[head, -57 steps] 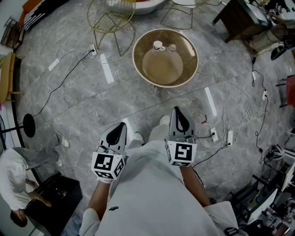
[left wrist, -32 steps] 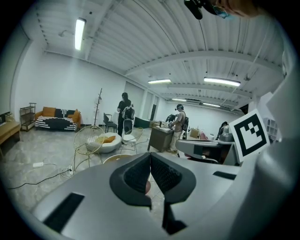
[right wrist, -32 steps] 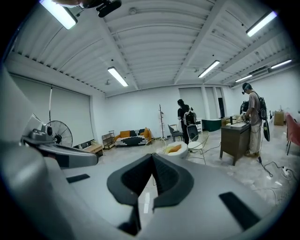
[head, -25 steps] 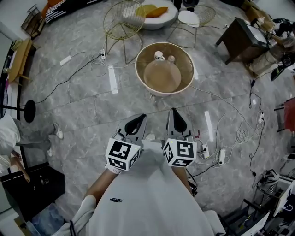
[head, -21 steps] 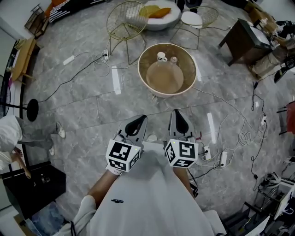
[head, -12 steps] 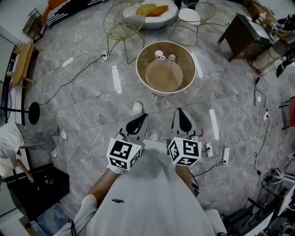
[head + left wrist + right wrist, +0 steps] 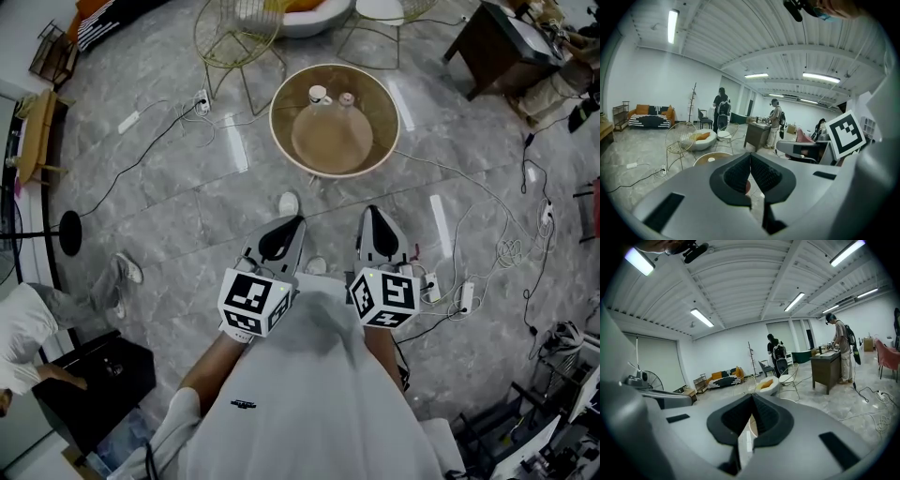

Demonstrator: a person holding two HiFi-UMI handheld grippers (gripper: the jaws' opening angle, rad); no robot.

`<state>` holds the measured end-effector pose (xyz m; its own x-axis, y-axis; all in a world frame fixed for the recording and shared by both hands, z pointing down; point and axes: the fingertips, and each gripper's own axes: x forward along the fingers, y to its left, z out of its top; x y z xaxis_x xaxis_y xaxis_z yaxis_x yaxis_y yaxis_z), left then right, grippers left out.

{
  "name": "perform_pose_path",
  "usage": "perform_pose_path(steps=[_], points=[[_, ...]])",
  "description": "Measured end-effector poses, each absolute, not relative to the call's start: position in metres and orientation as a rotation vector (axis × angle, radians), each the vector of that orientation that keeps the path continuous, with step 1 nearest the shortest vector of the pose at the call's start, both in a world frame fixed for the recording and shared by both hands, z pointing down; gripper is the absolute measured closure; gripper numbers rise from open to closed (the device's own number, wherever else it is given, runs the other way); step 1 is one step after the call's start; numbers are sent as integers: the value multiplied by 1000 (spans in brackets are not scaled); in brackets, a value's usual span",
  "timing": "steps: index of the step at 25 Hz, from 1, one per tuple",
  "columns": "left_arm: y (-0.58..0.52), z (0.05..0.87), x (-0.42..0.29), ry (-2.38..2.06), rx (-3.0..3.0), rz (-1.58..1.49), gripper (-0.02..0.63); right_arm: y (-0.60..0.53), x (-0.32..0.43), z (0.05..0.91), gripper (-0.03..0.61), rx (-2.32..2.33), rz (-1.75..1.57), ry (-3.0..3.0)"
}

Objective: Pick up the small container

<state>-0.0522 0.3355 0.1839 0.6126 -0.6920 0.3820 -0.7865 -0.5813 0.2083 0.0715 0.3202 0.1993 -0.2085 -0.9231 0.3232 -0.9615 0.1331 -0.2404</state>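
A: The floor [image 7: 178,211]?
B: Grey stone-look tiles, polished; glossy streaks of light lie across them.
A: And the round table [image 7: 333,145]?
B: Smooth brown top with a dull sheen; paler rim; the small container [image 7: 320,95] is white, its material too small to tell.
A: The wire chair [image 7: 230,37]?
B: Thin gold-toned metal.
A: The tools?
B: Left gripper [image 7: 750,157] and right gripper [image 7: 752,398] have smooth, matt grey plastic shells; the pads [image 7: 737,177] are black, finely ribbed; the marker cube [image 7: 251,302] is matt black-and-white; the shirt [image 7: 300,394] is white cloth, softly creased.
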Motion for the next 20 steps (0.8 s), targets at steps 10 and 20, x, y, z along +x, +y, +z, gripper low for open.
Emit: perform_pose_path(steps=[10, 20], points=[[241, 198, -46, -1102, 2476, 408, 594, 231, 73, 213, 572, 1907, 650, -2223], [126, 201, -64, -1048, 2469, 433, 594, 125, 68, 228, 571, 1890, 727, -2127]])
